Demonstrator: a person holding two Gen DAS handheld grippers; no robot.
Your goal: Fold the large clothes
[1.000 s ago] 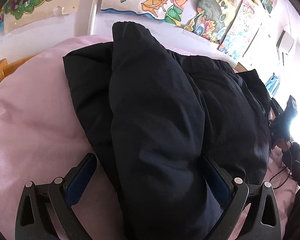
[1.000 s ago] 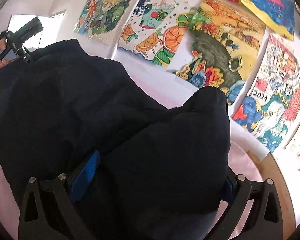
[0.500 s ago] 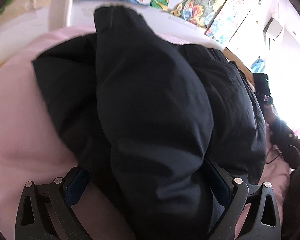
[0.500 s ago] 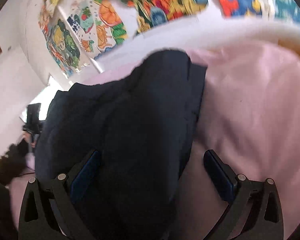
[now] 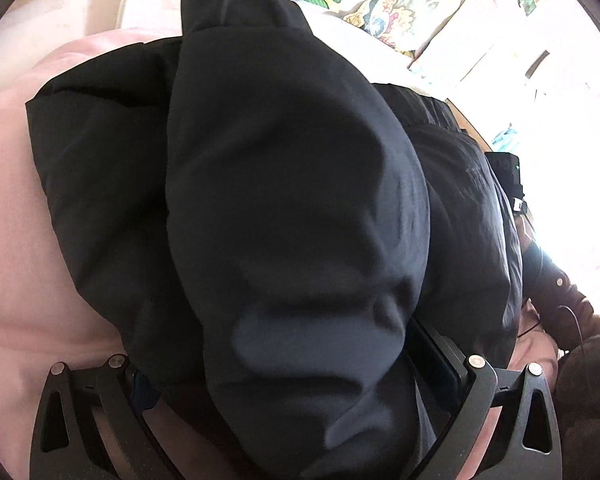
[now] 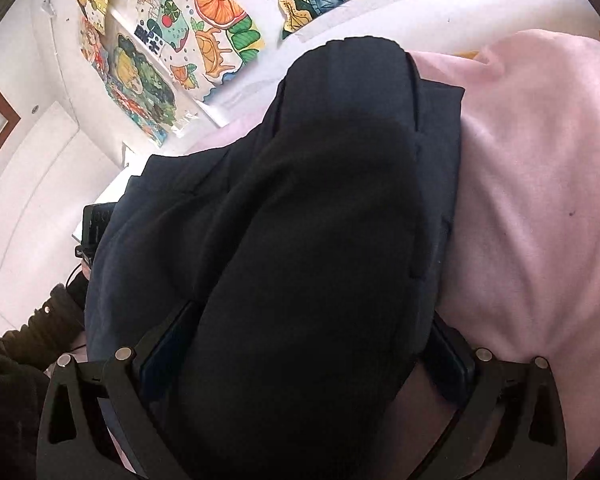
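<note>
A large black padded jacket lies bunched on a pink sheet. A thick fold of it fills the space between the fingers of my left gripper, whose jaws stand wide with the fabric between them. In the right wrist view the same jacket bulges up between the fingers of my right gripper, also spread wide around a fold. The blue pads press against the fabric on both sides. The fingertips are hidden by cloth.
Colourful drawings hang on the white wall behind the bed. The pink sheet spreads to the right of the jacket. A person's dark sleeve and a black device are at the right edge.
Both grippers have tilted and moved with the jacket fold between their fingers. The fold now bulges higher and closer to both cameras, and more pink sheet shows beside it in the right view.
</note>
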